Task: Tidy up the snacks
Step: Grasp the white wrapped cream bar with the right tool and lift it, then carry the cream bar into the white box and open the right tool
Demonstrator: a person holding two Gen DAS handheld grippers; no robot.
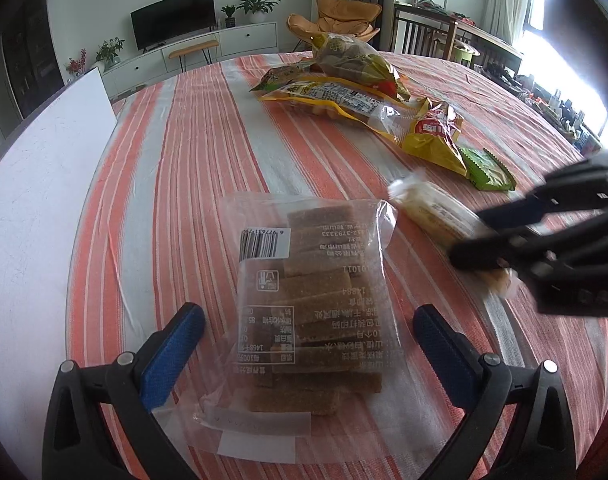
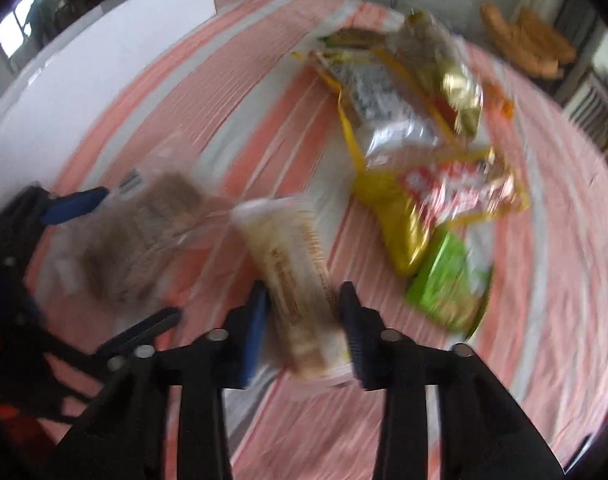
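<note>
A clear bag of brown bars [image 1: 316,320] lies on the striped tablecloth between the wide-apart fingers of my left gripper [image 1: 308,320], which is open around it. My right gripper [image 2: 304,304] is shut on a long pale cracker pack [image 2: 292,272] and holds it over the cloth. The same pack [image 1: 436,216] and the right gripper [image 1: 476,236] show at the right of the left wrist view. The bag of brown bars [image 2: 144,232] and the left gripper [image 2: 76,204] show blurred at the left of the right wrist view.
A pile of snack bags lies further back: a yellow bag [image 1: 384,116], a green-brown bag [image 1: 356,60], a small green pack [image 1: 488,168]. A white board [image 1: 40,184] stands along the left. The table edge [image 1: 564,132] curves at the right.
</note>
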